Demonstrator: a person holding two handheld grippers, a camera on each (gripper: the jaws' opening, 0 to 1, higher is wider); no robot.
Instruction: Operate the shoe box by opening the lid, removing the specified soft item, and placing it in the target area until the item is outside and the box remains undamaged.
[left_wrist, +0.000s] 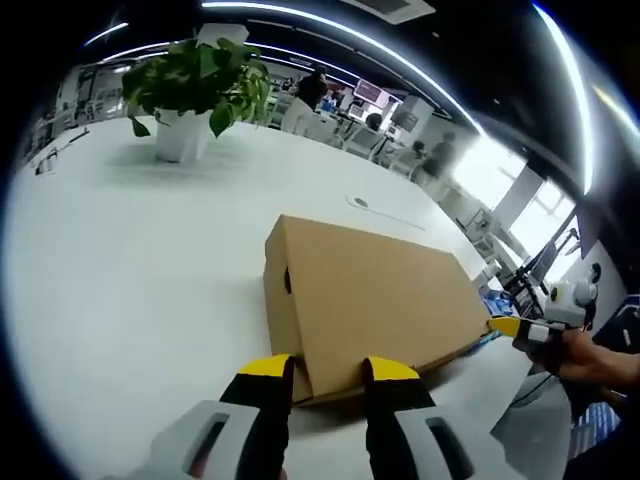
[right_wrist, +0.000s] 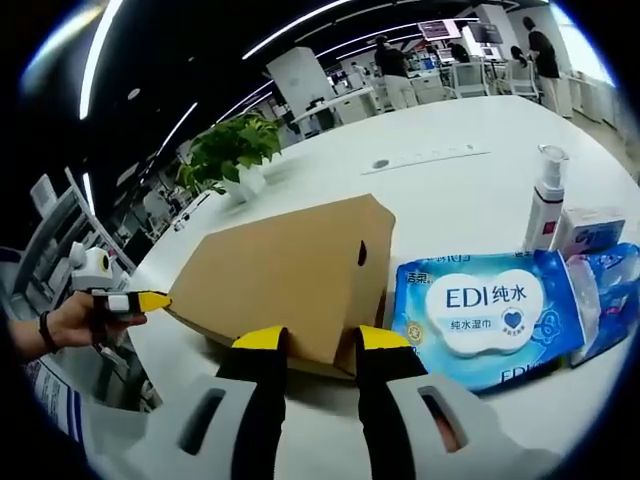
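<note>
A closed brown cardboard shoe box (left_wrist: 370, 295) lies on the white table (left_wrist: 130, 270). In the left gripper view my left gripper (left_wrist: 330, 372) stands open at the box's near corner, which sits between its yellow-tipped jaws. My right gripper (left_wrist: 525, 328), held by a hand, touches the box's right corner with its yellow tip. In the right gripper view the same box (right_wrist: 290, 265) has its near edge between the jaws of my open right gripper (right_wrist: 322, 345). My left gripper (right_wrist: 135, 300) meets the box's left corner there. The soft item is hidden inside.
A blue pack of EDI wet wipes (right_wrist: 485, 315) lies right beside the box, with a pump bottle (right_wrist: 545, 205), a small carton (right_wrist: 590, 228) and another blue pack (right_wrist: 615, 295) behind it. A potted plant (left_wrist: 195, 95) stands far back. People and desks fill the background.
</note>
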